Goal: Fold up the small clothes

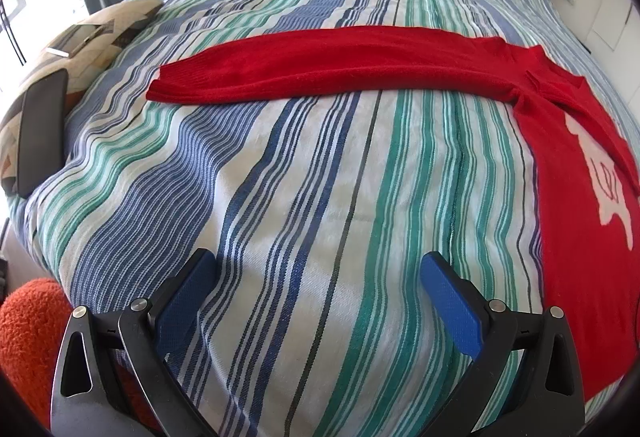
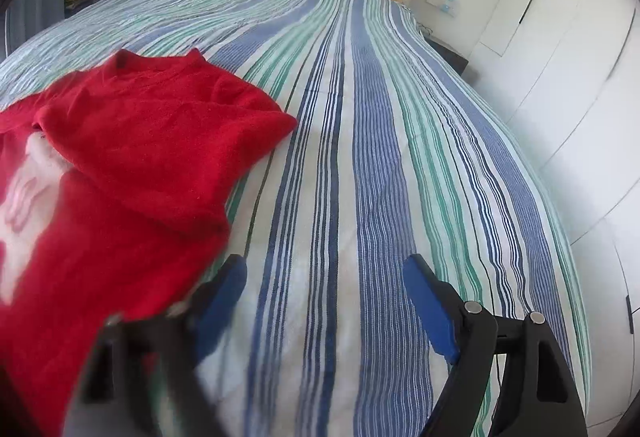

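Item: red knitted sweater (image 1: 572, 165), small, with a white figure (image 1: 600, 173) worked on the front.

Location: we find it lying on the striped bed cover (image 1: 320, 177). In the left wrist view the body sits at the right and one long sleeve (image 1: 320, 67) stretches flat to the left across the far part of the bed. In the right wrist view the body fills the near left, and the other sleeve (image 2: 168, 141) appears to be folded in over the chest; the neckline (image 2: 156, 63) lies at the far end.

Handling: we judge it soft, limp and light, with no stiffness of its own. The fuzzy knit should grip well but may stretch and drag on the cover. It will sag wherever it is unsupported.

Where to take hold: we would pinch the outstretched sleeve at its cuff (image 1: 164, 87), a ribbed, firmer edge, and for the body take the hem or shoulder seam.

Tools: the left tool (image 1: 320, 289) hangs spread wide over bare cover, nothing between its jaws. The right tool (image 2: 326, 293) is also spread and empty, its left finger blurred just beside the sweater's near edge.
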A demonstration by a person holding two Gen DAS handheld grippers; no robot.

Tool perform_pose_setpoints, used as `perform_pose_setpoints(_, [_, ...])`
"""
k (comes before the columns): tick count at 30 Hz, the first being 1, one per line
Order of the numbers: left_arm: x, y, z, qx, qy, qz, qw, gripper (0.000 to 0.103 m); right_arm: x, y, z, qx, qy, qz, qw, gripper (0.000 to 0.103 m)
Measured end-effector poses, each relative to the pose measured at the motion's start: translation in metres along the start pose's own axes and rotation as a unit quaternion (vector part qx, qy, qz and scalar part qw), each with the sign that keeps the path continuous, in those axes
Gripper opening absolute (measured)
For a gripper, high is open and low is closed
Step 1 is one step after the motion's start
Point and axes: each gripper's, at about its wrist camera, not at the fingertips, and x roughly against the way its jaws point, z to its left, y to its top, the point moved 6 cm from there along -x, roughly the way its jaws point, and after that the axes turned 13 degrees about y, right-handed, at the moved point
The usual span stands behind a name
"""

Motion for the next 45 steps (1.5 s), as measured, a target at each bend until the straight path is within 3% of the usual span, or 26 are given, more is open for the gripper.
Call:
perform_pose_setpoints(5, [0.001, -0.002, -0.001, -0.005, 0.005, -0.004, 1.0000, 0.102, 0.005, 0.053, 0.063, -0.029, 0.158, -0.026, 0.987, 0.069])
perform_pose_setpoints(8, [0.002, -0.002, 0.000, -0.003, 0.002, -0.004, 1.0000, 0.102, -0.008, 0.079, 0.137, 0.031, 0.226, -0.014, 0.974, 0.069])
perform_pose_setpoints(10, [0.002, -0.002, 0.001, 0.000, -0.001, -0.002, 1.0000, 0.102, -0.024, 0.083, 0.192, 0.110, 0.237, 0.010, 0.965, 0.069])
perform_pose_setpoints(12, [0.002, -0.002, 0.002, 0.001, -0.003, -0.001, 1.0000, 0.102, -0.042, 0.081, 0.233, 0.188, 0.208, 0.030, 0.959, 0.067])
perform_pose_setpoints(14, [0.002, -0.001, 0.002, 0.001, -0.005, 0.000, 1.0000, 0.102, -0.059, 0.083, 0.256, 0.222, 0.174, 0.035, 0.959, 0.057])
perform_pose_setpoints(15, [0.002, -0.001, 0.002, 0.002, -0.006, 0.001, 1.0000, 0.102, -0.065, 0.086, 0.262, 0.222, 0.173, 0.029, 0.959, 0.056])
perform_pose_setpoints(17, [0.001, -0.001, 0.003, 0.003, -0.008, 0.003, 1.0000, 0.102, -0.070, 0.087, 0.276, 0.195, 0.239, 0.031, 0.951, 0.057])
perform_pose_setpoints(19, [0.000, 0.000, 0.004, 0.004, -0.011, 0.005, 0.9999, 0.102, -0.084, 0.071, 0.289, 0.150, 0.337, 0.110, 0.923, 0.057])
perform_pose_setpoints(20, [0.000, 0.000, 0.004, 0.005, -0.012, 0.006, 0.9999, 0.102, -0.088, 0.062, 0.294, 0.153, 0.348, 0.136, 0.915, 0.057])
perform_pose_setpoints(21, [0.000, 0.000, 0.004, 0.007, -0.013, 0.007, 0.9999, 0.102, -0.085, 0.058, 0.296, 0.169, 0.348, 0.135, 0.912, 0.057])
perform_pose_setpoints(24, [0.000, 0.000, 0.003, 0.007, -0.010, 0.006, 0.9999, 0.102, -0.063, 0.060, 0.282, 0.133, 0.388, 0.103, 0.906, 0.057])
perform_pose_setpoints(27, [-0.002, 0.000, 0.000, -0.001, -0.001, 0.004, 1.0000, 0.102, -0.050, 0.080, 0.247, 0.072, 0.370, 0.042, 0.925, 0.057])
perform_pose_setpoints(29, [-0.002, -0.001, -0.002, -0.009, 0.008, 0.001, 0.9999, 0.102, -0.053, 0.090, 0.220, 0.027, 0.339, 0.027, 0.940, 0.057])
perform_pose_setpoints(31, [-0.002, -0.002, -0.003, -0.014, 0.011, 0.000, 0.9998, 0.102, -0.061, 0.090, 0.191, -0.035, 0.326, 0.020, 0.945, 0.057])
perform_pose_setpoints(36, [-0.003, -0.003, -0.003, -0.018, 0.014, 0.000, 0.9997, 0.102, -0.084, 0.041, 0.100, -0.170, 0.296, 0.028, 0.940, 0.054])
perform_pose_setpoints(39, [-0.004, -0.003, -0.006, -0.024, 0.023, -0.002, 0.9994, 0.102, -0.075, 0.017, 0.032, -0.247, 0.247, 0.005, 0.937, 0.037])
perform_pose_setpoints(41, [-0.004, -0.003, -0.007, -0.026, 0.026, -0.003, 0.9993, 0.102, -0.056, 0.023, 0.017, -0.241, 0.243, -0.009, 0.940, 0.040])
perform_pose_setpoints(45, [-0.005, -0.004, -0.008, -0.030, 0.033, -0.006, 0.9990, 0.102, -0.029, 0.031, 0.034, -0.187, 0.295, -0.016, 0.937, 0.051])
